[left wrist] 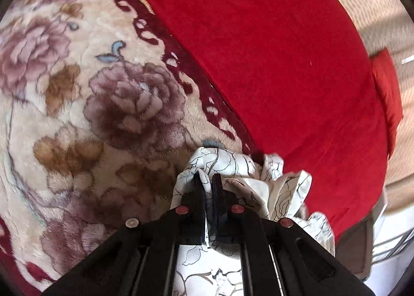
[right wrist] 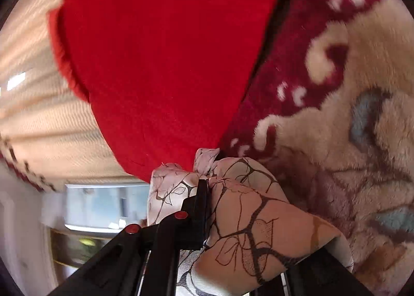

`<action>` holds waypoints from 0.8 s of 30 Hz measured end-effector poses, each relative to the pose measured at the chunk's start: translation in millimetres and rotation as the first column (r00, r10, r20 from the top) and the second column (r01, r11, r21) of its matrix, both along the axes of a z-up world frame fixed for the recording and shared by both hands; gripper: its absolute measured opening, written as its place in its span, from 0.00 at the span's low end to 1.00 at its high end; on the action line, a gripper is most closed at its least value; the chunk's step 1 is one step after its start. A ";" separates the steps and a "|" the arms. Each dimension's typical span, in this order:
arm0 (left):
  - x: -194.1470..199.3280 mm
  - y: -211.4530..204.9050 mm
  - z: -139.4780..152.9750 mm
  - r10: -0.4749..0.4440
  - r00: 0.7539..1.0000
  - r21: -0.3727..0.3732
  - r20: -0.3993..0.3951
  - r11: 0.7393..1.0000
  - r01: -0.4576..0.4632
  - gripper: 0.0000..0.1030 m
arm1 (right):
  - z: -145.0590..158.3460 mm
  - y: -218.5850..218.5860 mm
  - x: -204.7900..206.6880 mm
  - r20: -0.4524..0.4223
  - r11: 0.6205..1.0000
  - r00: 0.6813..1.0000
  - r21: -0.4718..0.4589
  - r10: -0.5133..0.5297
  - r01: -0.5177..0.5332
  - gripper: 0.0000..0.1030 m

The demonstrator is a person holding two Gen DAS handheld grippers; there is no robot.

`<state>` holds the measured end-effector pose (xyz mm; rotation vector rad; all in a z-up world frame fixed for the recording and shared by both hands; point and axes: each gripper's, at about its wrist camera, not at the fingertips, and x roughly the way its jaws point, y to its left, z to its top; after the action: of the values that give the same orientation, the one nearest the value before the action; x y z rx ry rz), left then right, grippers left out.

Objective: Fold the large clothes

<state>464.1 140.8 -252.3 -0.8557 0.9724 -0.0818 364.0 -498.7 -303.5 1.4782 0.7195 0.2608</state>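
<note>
The garment is white cloth printed with dark line-drawn flowers (left wrist: 248, 179). My left gripper (left wrist: 209, 179) is shut on a bunched fold of it, and the cloth spills to the right over a red cloth. In the right wrist view my right gripper (right wrist: 211, 182) is shut on the same white printed garment (right wrist: 253, 213), which drapes over and hides the right finger; only the left finger (right wrist: 200, 200) shows. Both grippers hold the garment above the bed.
A plush cream blanket with large mauve flowers and a dark red border (left wrist: 103, 94) covers the bed. A plain red cloth (left wrist: 271, 57) lies beside it, also in the right wrist view (right wrist: 160, 57). Beige ribbed bedding (right wrist: 44, 125) and a window (right wrist: 103, 205) lie beyond.
</note>
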 end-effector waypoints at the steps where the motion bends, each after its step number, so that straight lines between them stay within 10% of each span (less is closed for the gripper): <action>1: 0.0 2.6 3.9 0.004 1.000 -0.023 0.006 1.000 -0.004 0.04 | 6.8 -0.8 -0.5 0.020 1.000 1.000 -0.011 0.008 -0.008 0.12; 5: -15.6 4.8 33.1 0.049 0.988 -0.041 0.146 0.998 -0.044 0.30 | 33.0 7.0 -7.3 0.057 0.995 0.998 -0.102 0.012 -0.006 0.12; 9: -42.7 -12.9 65.6 0.088 0.962 0.198 0.260 0.970 -0.143 0.54 | 45.0 11.2 -19.1 0.119 0.996 0.993 -0.090 -0.011 0.022 0.17; 11: -51.7 -29.9 78.1 0.027 0.958 0.281 0.285 0.953 -0.110 0.56 | 46.1 10.7 -27.8 0.132 0.997 0.991 -0.058 -0.035 0.043 0.30; 13: -59.2 -47.6 85.7 -0.037 0.955 0.331 0.294 0.942 -0.065 0.61 | 49.3 1.7 -46.7 0.173 0.992 0.977 0.001 -0.127 0.129 0.95; 14: -62.3 -55.0 86.9 -0.065 0.954 0.359 0.293 0.932 -0.047 0.67 | 51.8 -3.5 -59.8 0.208 0.980 0.957 0.033 -0.201 0.199 1.00; 16: -68.6 -75.5 89.1 -0.132 0.948 0.431 0.288 0.902 -0.006 0.70 | 65.1 -18.8 -79.1 0.283 0.958 0.916 0.043 -0.284 0.284 1.00; 20: -65.7 -105.7 76.9 -0.197 0.961 0.583 0.193 0.811 0.049 0.72 | 105.2 1.9 -82.6 0.292 0.958 0.948 -0.210 -0.129 0.195 1.00; 24: -42.6 -120.7 42.4 -0.197 0.980 0.633 0.013 0.761 0.145 0.72 | 120.2 66.3 -57.5 0.177 0.854 0.982 -0.519 0.059 0.042 0.75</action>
<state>421.5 20.1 -209.8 -0.1346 0.9169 0.0560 306.5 -432.4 -183.3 0.9152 0.5841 0.1871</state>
